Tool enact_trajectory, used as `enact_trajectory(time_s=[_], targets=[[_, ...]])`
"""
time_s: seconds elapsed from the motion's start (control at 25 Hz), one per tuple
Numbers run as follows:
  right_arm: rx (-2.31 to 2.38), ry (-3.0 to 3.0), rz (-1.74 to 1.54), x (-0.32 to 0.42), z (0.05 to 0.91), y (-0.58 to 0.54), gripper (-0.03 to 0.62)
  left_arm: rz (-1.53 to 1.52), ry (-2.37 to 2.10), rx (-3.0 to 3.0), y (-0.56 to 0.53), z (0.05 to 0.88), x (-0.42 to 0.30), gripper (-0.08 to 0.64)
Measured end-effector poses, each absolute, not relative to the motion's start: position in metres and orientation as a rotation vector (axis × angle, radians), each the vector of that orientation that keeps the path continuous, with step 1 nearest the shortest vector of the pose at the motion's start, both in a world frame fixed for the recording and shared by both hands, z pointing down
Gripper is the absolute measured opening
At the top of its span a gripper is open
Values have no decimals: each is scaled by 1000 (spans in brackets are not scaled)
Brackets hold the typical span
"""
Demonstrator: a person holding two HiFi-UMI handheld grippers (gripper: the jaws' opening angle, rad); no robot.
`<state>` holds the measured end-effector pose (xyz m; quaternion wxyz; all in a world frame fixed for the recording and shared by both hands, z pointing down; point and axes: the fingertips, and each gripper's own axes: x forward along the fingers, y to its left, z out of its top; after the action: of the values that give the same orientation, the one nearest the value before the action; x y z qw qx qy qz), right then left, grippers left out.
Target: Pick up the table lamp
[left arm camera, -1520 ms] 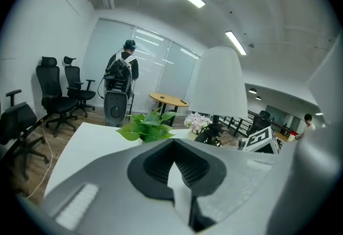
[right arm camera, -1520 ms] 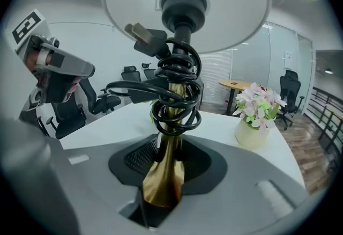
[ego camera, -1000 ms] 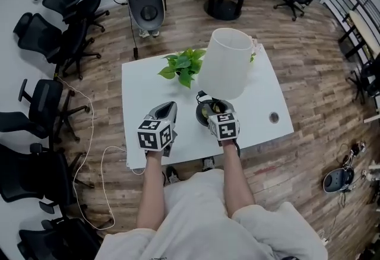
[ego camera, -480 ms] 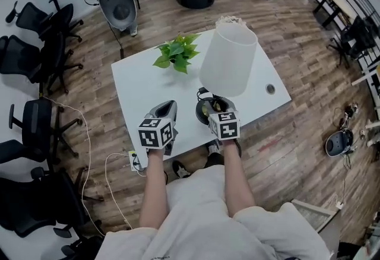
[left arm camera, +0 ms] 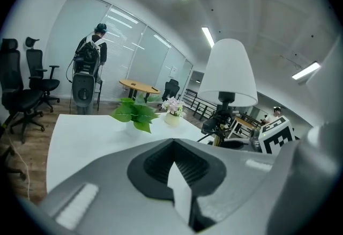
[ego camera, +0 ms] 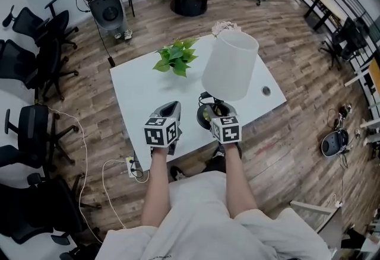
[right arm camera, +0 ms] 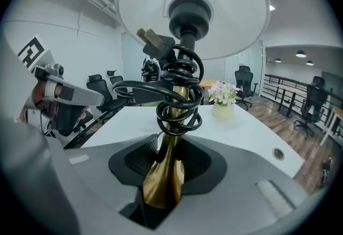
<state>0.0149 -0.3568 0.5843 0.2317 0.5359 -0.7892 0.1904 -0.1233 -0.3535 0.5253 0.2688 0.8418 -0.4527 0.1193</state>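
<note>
Right tool [ego camera: 214,113] is clamped on the lamp's [ego camera: 230,65] brass stem [right arm camera: 170,169], just below the coiled cord [right arm camera: 179,89]. A second ago the shade overlapped the leafy plant [ego camera: 176,58]; now it shows clear of it, so the lamp seems to be travelling with the tool. Its base is at the surface's [ego camera: 142,92] near edge; whether it has lifted off, I can't tell. Left tool [ego camera: 168,111] hovers at that same edge, narrow and empty. The flower pot [ego camera: 224,27] stands at the far edge, with nothing blocking the way up.
</note>
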Motion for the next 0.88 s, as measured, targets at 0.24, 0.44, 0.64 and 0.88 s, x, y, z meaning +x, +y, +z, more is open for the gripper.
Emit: enact_trajectory(time_s=[0.24,0.44,0.64,0.88], targets=[[1491,-2179,557,3,586,-356,156,349,-1234,2268,-348,527,-137,0],[1479,-2175,543,-4,587,-352,155,356,-1240,2269,-341,527,-142,0],[1499,-2174,535,-9,583,-352,155,400,-1208,2294,-332,530,-138,0],[1504,-2178,538,-9,584,-347,155,409,-1193,2323,-327,528,-133,0]])
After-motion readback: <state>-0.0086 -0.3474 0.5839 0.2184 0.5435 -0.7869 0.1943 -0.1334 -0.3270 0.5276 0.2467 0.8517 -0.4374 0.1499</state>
